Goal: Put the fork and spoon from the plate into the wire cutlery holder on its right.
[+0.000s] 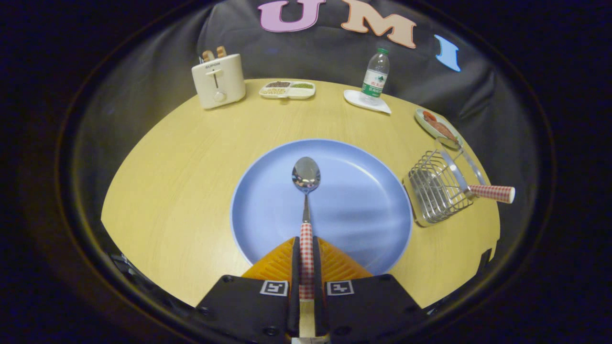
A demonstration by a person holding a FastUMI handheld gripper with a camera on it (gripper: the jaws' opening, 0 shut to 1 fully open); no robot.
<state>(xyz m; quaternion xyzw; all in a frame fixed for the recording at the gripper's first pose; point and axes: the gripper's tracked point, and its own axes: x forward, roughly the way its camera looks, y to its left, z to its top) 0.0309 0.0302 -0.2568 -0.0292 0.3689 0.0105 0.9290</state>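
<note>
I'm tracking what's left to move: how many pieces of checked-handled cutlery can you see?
2. The spoon lies over the blue plate, its handle clamped in the gripper. The other piece already leans in the wire holder, its head hidden.

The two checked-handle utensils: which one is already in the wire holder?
The fork, lying across the wire holder beside the plate. The spoon is clamped in the claw above the plate.

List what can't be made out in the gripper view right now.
- Spoon: the handle's rear end is covered by the gripper, whose fingers are shut on it.
- Cutlery in the wire holder: its working end sits behind the wires, so fork or not is unclear.
- Small dish beyond the holder: contents too small to identify.
- Divided tray: fillings too small.
</note>
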